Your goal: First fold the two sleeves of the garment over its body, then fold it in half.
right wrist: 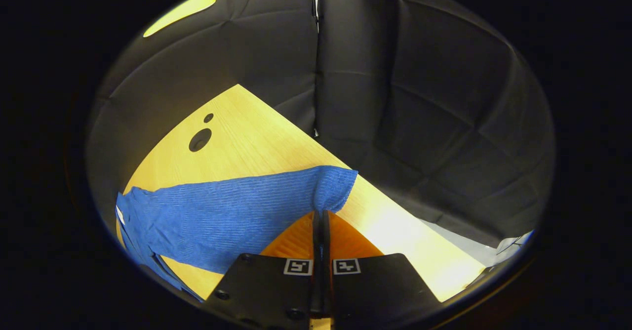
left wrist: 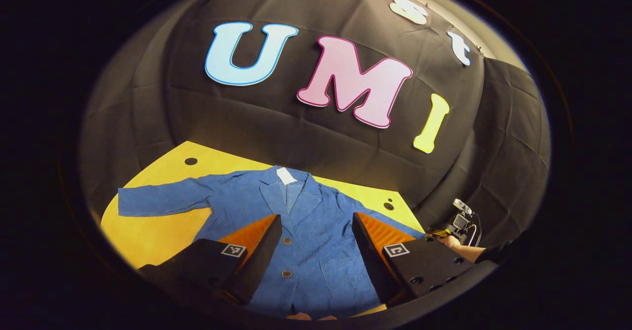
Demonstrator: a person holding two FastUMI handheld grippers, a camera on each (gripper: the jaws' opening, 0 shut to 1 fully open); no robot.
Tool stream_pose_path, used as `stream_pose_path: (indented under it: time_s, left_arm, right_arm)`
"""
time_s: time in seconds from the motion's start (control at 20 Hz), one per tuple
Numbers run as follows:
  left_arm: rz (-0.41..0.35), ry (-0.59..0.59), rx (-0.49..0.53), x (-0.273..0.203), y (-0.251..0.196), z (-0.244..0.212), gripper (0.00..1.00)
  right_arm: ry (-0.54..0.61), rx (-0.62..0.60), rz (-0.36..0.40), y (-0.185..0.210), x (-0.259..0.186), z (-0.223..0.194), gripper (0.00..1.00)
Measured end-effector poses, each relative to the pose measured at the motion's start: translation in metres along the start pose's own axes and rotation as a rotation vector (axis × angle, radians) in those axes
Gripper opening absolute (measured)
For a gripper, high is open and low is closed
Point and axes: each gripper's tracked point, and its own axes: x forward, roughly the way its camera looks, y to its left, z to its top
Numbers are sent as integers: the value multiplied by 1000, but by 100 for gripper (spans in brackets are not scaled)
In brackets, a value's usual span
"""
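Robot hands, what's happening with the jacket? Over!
Left gripper open above jacket. Right gripper shut on sleeve cuff. Other sleeve flat. Nothing in the way.

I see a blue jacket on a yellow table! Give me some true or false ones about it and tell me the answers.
1. The right tool is shut on a sleeve of the blue jacket. True.
2. The left tool is pinching the collar. False: its fingers stand wide apart above the jacket front, holding nothing.
3. The jacket's other sleeve lies stretched out on the table. True.
4. The jacket is already folded in half. False: it lies spread out, front up, buttons showing.
5. The table has round holes in it. True.
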Motion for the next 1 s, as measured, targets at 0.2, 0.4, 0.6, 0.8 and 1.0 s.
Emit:
stream_pose_path:
  time_s: [0.2,0.4,0.6,0.8,1.0]
  left_arm:
    - [14,-12,-1,-2,10,4,84]
    - [42,-27,7,-9,26,8,83]
    - [91,-21,-1,-25,49,4,84]
    - [151,-45,-13,-47,76,0,84]
    - [257,-82,-9,-85,116,-3,84]
  right_arm:
    - [-21,11,73,33,-25,4,1]
    - [-109,-42,252,137,-72,13,1]
    - [-116,-159,427,252,-120,-16,1]
    - [-61,-248,599,372,-174,-87,0]
    - [8,-390,735,496,-216,-203,1]
